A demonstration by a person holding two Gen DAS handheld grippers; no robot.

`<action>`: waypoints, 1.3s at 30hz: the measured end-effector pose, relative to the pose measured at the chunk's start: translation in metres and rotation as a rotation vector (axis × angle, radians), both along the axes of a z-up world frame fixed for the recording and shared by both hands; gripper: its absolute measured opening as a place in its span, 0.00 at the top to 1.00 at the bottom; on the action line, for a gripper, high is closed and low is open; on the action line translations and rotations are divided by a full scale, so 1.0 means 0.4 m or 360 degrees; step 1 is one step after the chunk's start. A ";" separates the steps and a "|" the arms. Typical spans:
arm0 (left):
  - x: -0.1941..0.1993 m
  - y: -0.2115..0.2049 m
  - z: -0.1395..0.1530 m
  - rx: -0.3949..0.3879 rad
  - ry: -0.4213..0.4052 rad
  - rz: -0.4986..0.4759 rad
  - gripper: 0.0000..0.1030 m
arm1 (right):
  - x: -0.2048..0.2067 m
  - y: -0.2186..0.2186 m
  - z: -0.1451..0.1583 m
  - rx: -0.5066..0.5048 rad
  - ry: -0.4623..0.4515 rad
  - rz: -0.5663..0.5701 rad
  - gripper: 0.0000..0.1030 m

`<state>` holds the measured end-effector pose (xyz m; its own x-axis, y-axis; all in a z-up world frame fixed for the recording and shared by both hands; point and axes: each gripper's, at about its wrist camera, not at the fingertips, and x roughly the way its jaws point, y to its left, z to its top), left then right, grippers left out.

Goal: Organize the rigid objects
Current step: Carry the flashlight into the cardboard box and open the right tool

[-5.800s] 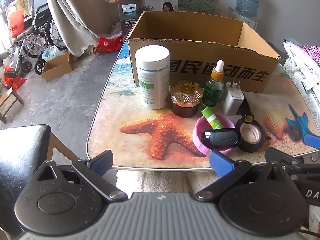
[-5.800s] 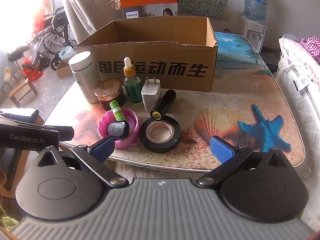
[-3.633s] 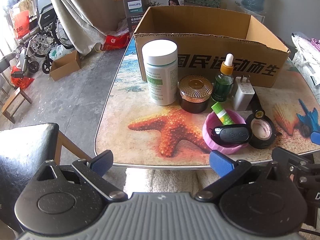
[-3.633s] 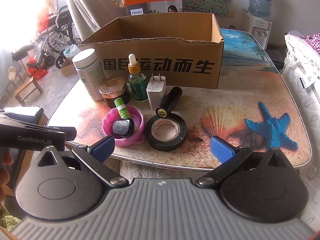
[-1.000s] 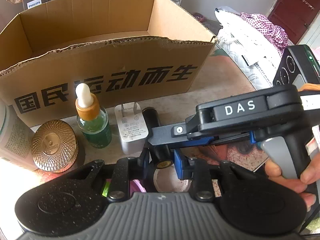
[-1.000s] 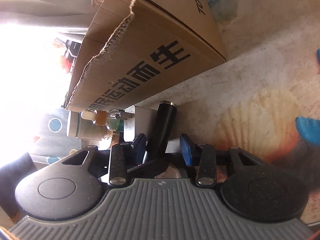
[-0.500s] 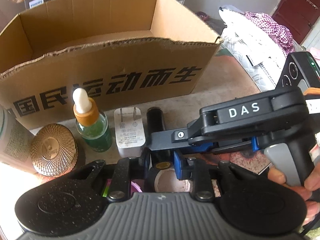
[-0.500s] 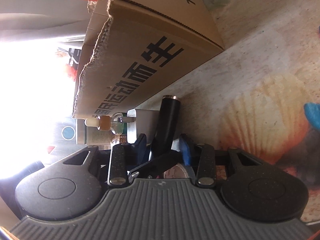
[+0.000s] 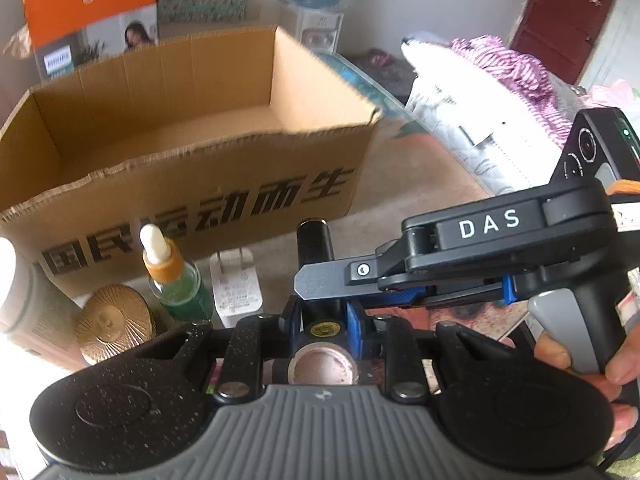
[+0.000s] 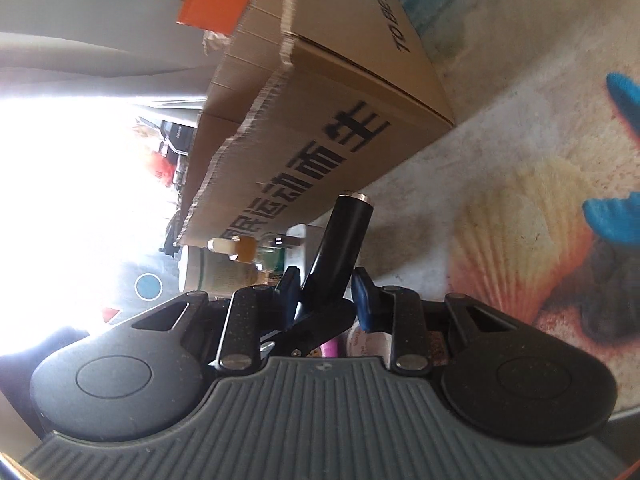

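Note:
A black flashlight (image 9: 314, 248) (image 10: 348, 232) is held by both grippers in front of the open cardboard box (image 9: 200, 184) (image 10: 340, 100). My left gripper (image 9: 322, 318) is shut on its lens end, the blue pads pressing either side. My right gripper (image 9: 320, 296) (image 10: 328, 284) reaches in from the right, rolled on its side, and is shut across the barrel just ahead of the left one. A hand holds its handle at the right edge. The flashlight's far end tilts up toward the box wall.
A black tape roll (image 9: 322, 368) lies under the flashlight. To the left stand a white charger (image 9: 236, 284), a green dropper bottle (image 9: 180, 284), a gold-lidded jar (image 9: 112, 320) and a white bottle (image 9: 16, 292). Printed tabletop (image 9: 400, 184) extends right of the box.
The right gripper's jaws have narrowed onto the flashlight. Both grippers have risen a little with it, and its far end now points higher against the box.

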<state>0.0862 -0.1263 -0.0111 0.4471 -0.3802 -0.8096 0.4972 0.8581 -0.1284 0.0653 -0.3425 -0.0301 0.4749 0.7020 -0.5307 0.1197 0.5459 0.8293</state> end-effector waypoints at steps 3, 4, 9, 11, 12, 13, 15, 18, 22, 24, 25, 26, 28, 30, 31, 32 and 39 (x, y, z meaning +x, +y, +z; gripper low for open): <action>-0.029 0.004 0.030 -0.0015 -0.0067 -0.0008 0.76 | -0.019 0.006 0.039 -0.0028 -0.0076 -0.0004 0.74; -0.036 0.006 0.040 -0.0022 -0.0089 -0.0010 0.76 | -0.028 0.010 0.056 -0.0043 -0.0107 -0.0003 0.74; -0.079 0.029 0.102 -0.0055 -0.0203 0.0004 0.76 | -0.064 0.030 0.134 -0.0103 -0.0251 0.0011 0.74; -0.092 0.044 0.133 -0.0067 -0.0253 0.0021 0.76 | -0.072 0.038 0.172 -0.0117 -0.0315 0.0026 0.74; -0.094 0.052 0.148 -0.0074 -0.0275 0.0034 0.76 | -0.072 0.047 0.189 -0.0125 -0.0346 0.0036 0.74; -0.092 0.059 0.165 -0.0081 -0.0299 0.0049 0.76 | -0.070 0.056 0.211 -0.0135 -0.0385 0.0051 0.74; -0.090 0.080 0.198 -0.0096 -0.0336 0.0084 0.76 | -0.058 0.078 0.242 -0.0144 -0.0446 0.0081 0.74; -0.058 0.116 0.243 -0.0124 -0.0355 0.0146 0.76 | -0.019 0.108 0.297 -0.0154 -0.0525 0.0137 0.74; 0.015 0.165 0.285 -0.0158 -0.0338 0.0228 0.76 | 0.066 0.154 0.360 -0.0188 -0.0602 0.0232 0.74; 0.064 0.187 0.296 -0.0165 -0.0318 0.0264 0.76 | 0.122 0.180 0.384 -0.0207 -0.0628 0.0279 0.74; 0.092 0.198 0.297 -0.0164 -0.0303 0.0283 0.76 | 0.158 0.194 0.392 -0.0205 -0.0618 0.0298 0.74; 0.122 0.209 0.297 -0.0158 -0.0286 0.0300 0.76 | 0.188 0.205 0.394 -0.0201 -0.0604 0.0313 0.74; 0.184 0.227 0.287 -0.0152 -0.0235 0.0326 0.76 | 0.256 0.228 0.391 -0.0195 -0.0563 0.0337 0.74; 0.245 0.243 0.273 -0.0144 -0.0180 0.0342 0.76 | 0.324 0.247 0.376 -0.0199 -0.0503 0.0359 0.74; 0.280 0.246 0.261 -0.0138 -0.0142 0.0354 0.76 | 0.365 0.259 0.361 -0.0208 -0.0469 0.0371 0.74; 0.308 0.250 0.251 -0.0130 -0.0112 0.0364 0.76 | 0.397 0.268 0.344 -0.0216 -0.0438 0.0382 0.74; 0.459 0.271 0.160 -0.0029 0.0076 0.0426 0.76 | 0.590 0.323 0.211 -0.0233 -0.0182 0.0436 0.74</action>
